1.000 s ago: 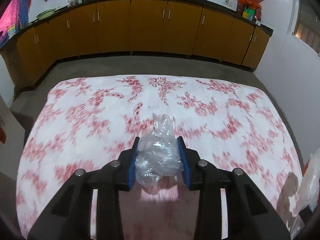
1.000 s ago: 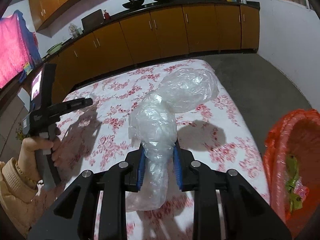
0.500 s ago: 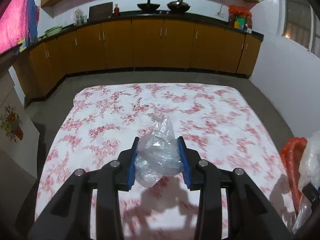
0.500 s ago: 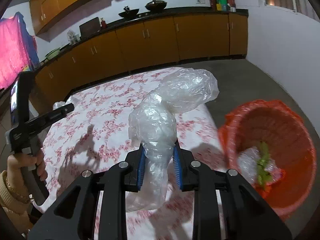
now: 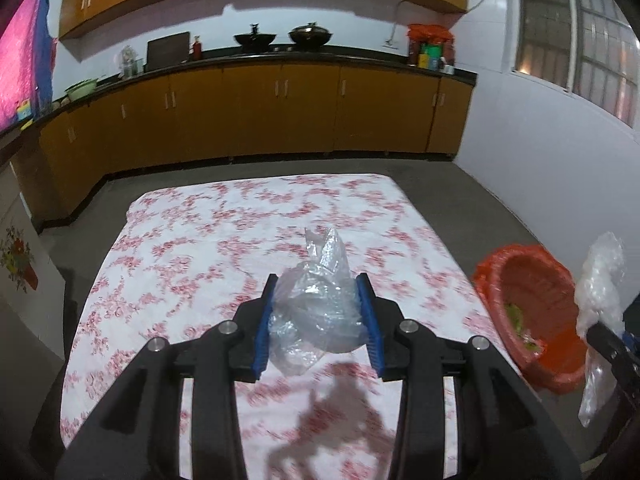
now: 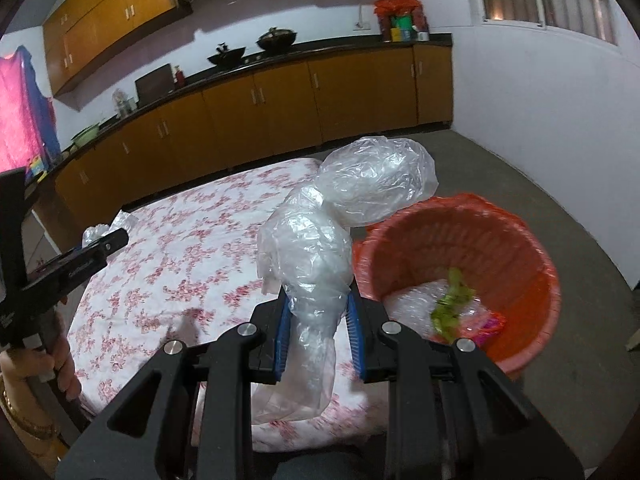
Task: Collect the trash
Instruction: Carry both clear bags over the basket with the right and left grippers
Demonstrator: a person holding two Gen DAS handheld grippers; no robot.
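Observation:
My left gripper [image 5: 318, 312] is shut on a crumpled clear plastic bag [image 5: 316, 312], held above the floral tablecloth [image 5: 200, 248]. My right gripper [image 6: 318, 320] is shut on a long clear plastic bag [image 6: 320, 252] whose puffed top reaches over the rim of the orange bin [image 6: 532, 280]. The bin stands on the floor at the table's right edge and holds plastic and green scraps. In the left wrist view the bin [image 5: 532, 292] is at the right, with the right gripper's bag [image 5: 600, 280] beside it. The left gripper [image 6: 100, 246] shows at the left of the right wrist view.
The table with the red-flowered cloth [image 6: 180, 264] fills the middle. Yellow kitchen cabinets [image 5: 280, 120] with a black counter run along the back wall. Grey floor [image 6: 520, 184] lies between the table, the bin and the white wall.
Both grippers have risen and swung to the right with their bags. The orange bin has come into full view under the right gripper's bag and now shows in the left wrist view.

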